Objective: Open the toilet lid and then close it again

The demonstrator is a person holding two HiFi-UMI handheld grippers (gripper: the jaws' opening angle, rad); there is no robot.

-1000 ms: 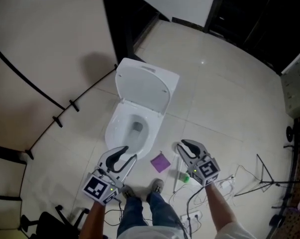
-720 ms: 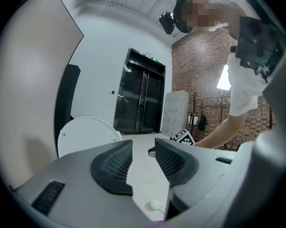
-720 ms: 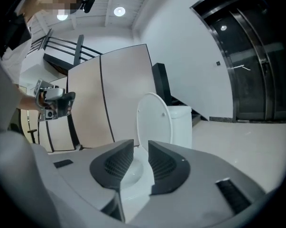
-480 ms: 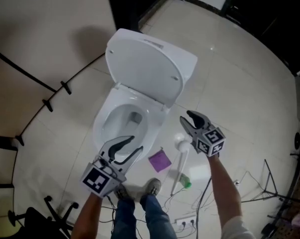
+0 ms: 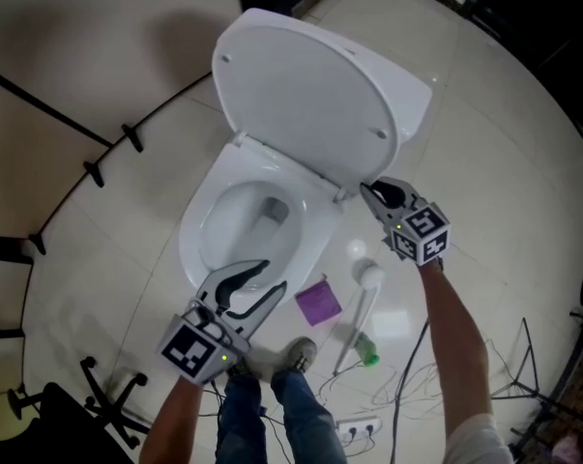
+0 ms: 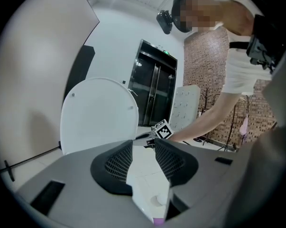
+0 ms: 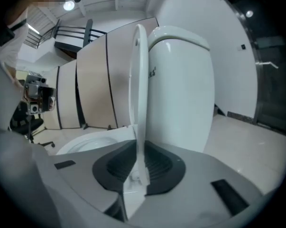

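with the lid [image 5: 310, 95] raised behind the bowl [image 5: 199, 259], fingers of the right gripper [image 5: 376, 194] had just closed on its edge, fingers of the left gripper [image 5: 250, 280] stood released; a slipping pinch could slam it.

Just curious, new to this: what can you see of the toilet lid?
The lid is white, glossy, plastic by its look, oval with two small bumpers. It stands raised, near upright before the tank, hinged behind the bowl. The right gripper has just been closing its jaws and now pinches the lid's thin edge near the hinge.
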